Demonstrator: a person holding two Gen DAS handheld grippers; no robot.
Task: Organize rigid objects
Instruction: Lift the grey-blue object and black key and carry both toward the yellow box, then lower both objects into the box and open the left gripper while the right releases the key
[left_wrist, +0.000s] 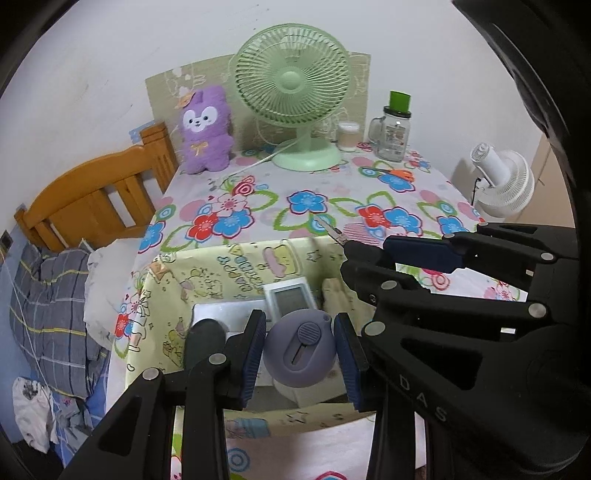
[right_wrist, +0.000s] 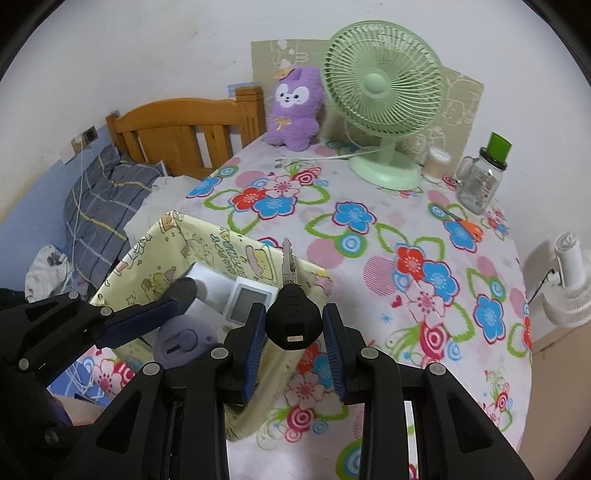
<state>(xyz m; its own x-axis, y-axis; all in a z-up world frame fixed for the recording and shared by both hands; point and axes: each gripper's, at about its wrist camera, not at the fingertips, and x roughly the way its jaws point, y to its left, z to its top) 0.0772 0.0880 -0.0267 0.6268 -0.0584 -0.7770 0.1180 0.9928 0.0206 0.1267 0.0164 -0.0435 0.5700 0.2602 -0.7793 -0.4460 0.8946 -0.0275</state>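
My left gripper (left_wrist: 300, 354) clamps a round purple-grey tape measure (left_wrist: 301, 353) over the yellow cartoon-print box (left_wrist: 207, 273) | my right gripper (right_wrist: 294, 328) clamps a black-headed key (right_wrist: 293, 317), blade pointing away, at the box's right wall; box on floral tablecloth (right_wrist: 424, 280)

Floral tablecloth (right_wrist: 369, 236); green fan (right_wrist: 384, 88); purple plush (right_wrist: 293, 107); yellow cartoon-print box (left_wrist: 207, 273).
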